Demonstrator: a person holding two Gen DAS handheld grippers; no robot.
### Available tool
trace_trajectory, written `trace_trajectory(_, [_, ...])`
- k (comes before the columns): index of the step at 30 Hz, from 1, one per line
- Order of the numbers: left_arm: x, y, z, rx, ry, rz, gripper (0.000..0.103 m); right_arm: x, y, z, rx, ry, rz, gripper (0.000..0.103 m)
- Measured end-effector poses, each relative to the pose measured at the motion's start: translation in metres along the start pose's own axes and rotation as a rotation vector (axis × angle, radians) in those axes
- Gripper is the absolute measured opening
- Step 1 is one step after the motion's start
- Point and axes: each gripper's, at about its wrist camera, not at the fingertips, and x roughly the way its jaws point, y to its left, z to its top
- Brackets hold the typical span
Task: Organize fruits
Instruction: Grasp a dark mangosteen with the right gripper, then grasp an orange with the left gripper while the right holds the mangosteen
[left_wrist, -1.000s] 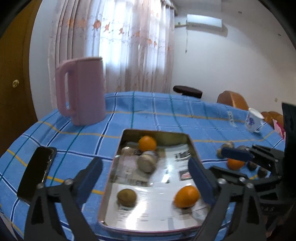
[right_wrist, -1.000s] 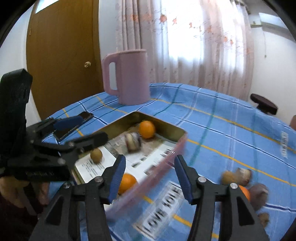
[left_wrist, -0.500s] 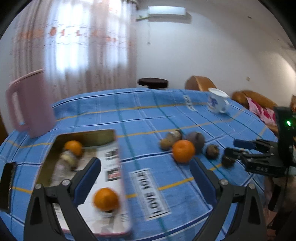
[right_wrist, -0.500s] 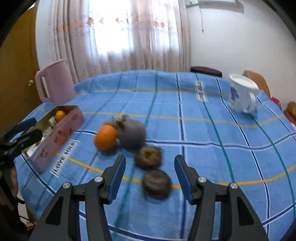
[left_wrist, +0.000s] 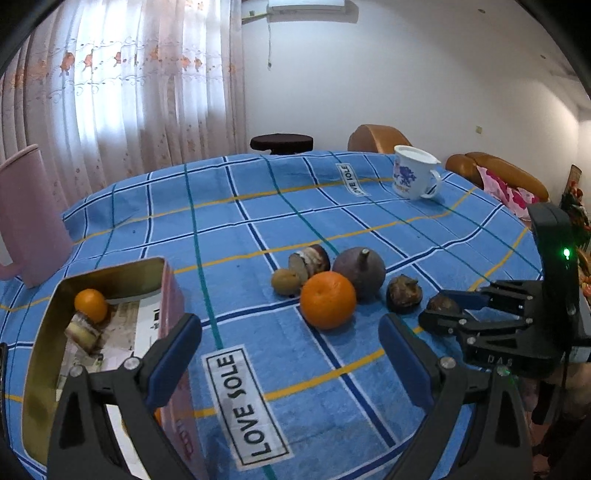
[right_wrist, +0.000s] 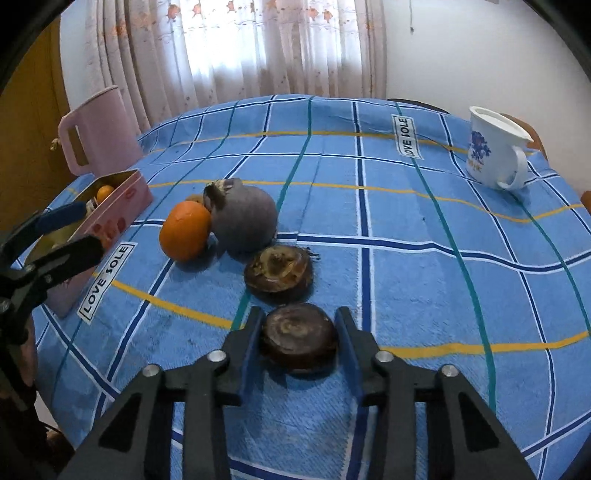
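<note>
A pile of fruit lies mid-table: an orange (left_wrist: 328, 300), a purple round fruit (left_wrist: 359, 272), a small kiwi (left_wrist: 286, 281), a cut piece (left_wrist: 309, 259) and a dark brown half (left_wrist: 403, 294). My right gripper (right_wrist: 300, 341) is closed around another dark brown fruit half (right_wrist: 299, 341) that rests on the cloth; it also shows in the left wrist view (left_wrist: 442, 303). My left gripper (left_wrist: 290, 345) is open and empty, above the cloth between the metal tin (left_wrist: 37, 354) and the orange. The tin holds an orange (left_wrist: 90, 305) and a cut piece (left_wrist: 84, 329).
A pink pitcher (right_wrist: 98, 129) stands behind the tin at the left. A white flowered mug (right_wrist: 493, 147) stands at the far right. The blue checked cloth (right_wrist: 424, 229) covers the round table. A stool (left_wrist: 281, 142) and sofa (left_wrist: 495, 173) lie beyond.
Both grippers swung right from the tin to the fruit pile. My right gripper advanced and closed around the nearest dark brown half.
</note>
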Motion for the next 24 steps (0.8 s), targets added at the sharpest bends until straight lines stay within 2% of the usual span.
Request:
trace_trajectory(8, [0.017, -0.005, 0.007, 0.002, 0.017, 0.000, 0.099, -0.018, 0.003, 0.004, -0.005, -0.099, -0.048, 0.040])
trace_trajectory(13, [0.026, -0.006, 0.012, -0.005, 0.025, 0.008, 0.099, -0.028, 0.003, 0.018, 0.015, -0.169, -0.068, 0.040])
trace_trajectory(18, [0.037, -0.010, 0.016, -0.005, 0.034, 0.008, 0.098, -0.026, -0.001, 0.033, 0.043, -0.203, -0.081, 0.040])
trace_trajectory(24, [0.054, -0.011, 0.020, -0.013, 0.059, -0.005, 0.089, -0.019, -0.002, 0.044, 0.078, -0.235, -0.092, 0.040])
